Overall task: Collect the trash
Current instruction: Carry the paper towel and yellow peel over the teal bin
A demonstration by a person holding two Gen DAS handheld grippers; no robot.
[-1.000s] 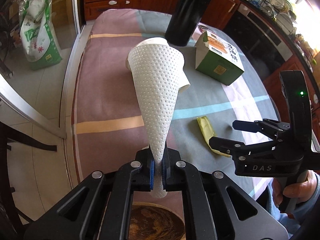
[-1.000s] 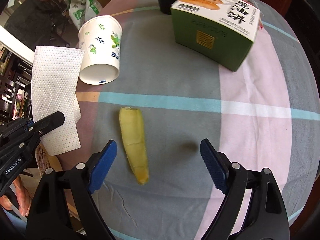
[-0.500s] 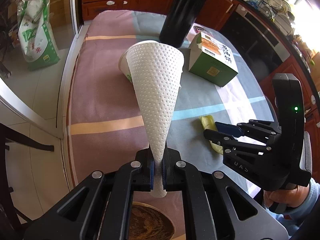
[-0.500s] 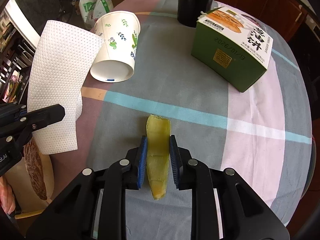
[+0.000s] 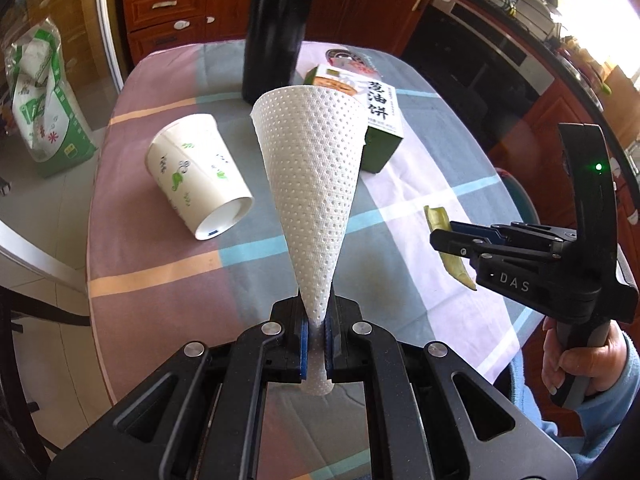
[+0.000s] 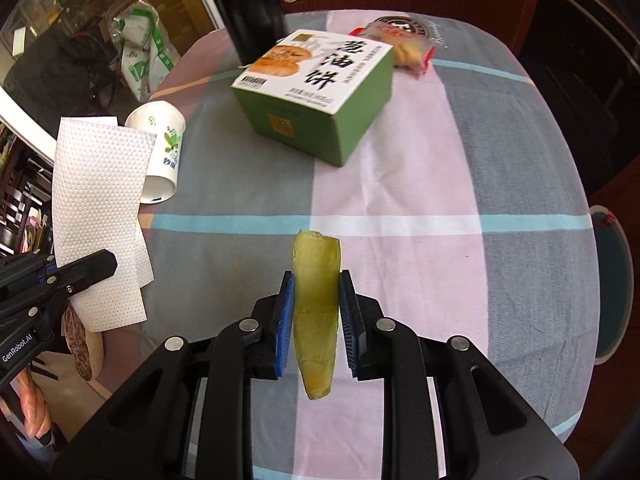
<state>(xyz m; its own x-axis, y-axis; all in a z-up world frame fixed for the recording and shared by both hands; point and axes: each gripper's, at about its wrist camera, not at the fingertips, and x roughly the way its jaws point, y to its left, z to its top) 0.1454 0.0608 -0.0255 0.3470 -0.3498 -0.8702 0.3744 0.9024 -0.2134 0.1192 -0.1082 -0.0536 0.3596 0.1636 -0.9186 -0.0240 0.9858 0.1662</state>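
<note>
A: Where's the trash?
B: The peel (image 6: 316, 312) is clamped in the right fingers (image 6: 316, 320), the tissue (image 5: 312, 184) pinched in the left (image 5: 316, 344), both off the counter (image 6: 520, 184).
A: What's left?
B: Cup (image 5: 200, 184), box (image 6: 316, 92), wrapper (image 6: 404, 44); no bin in view.

I read both views as bright with daylight. In the left wrist view, glare burns out the window (image 5: 624, 4) at upper right. Fisheye bending curves the table (image 6: 520, 168) edges; corners go black. The green box (image 6: 316, 96) shows slight motion blur in the right wrist view.
</note>
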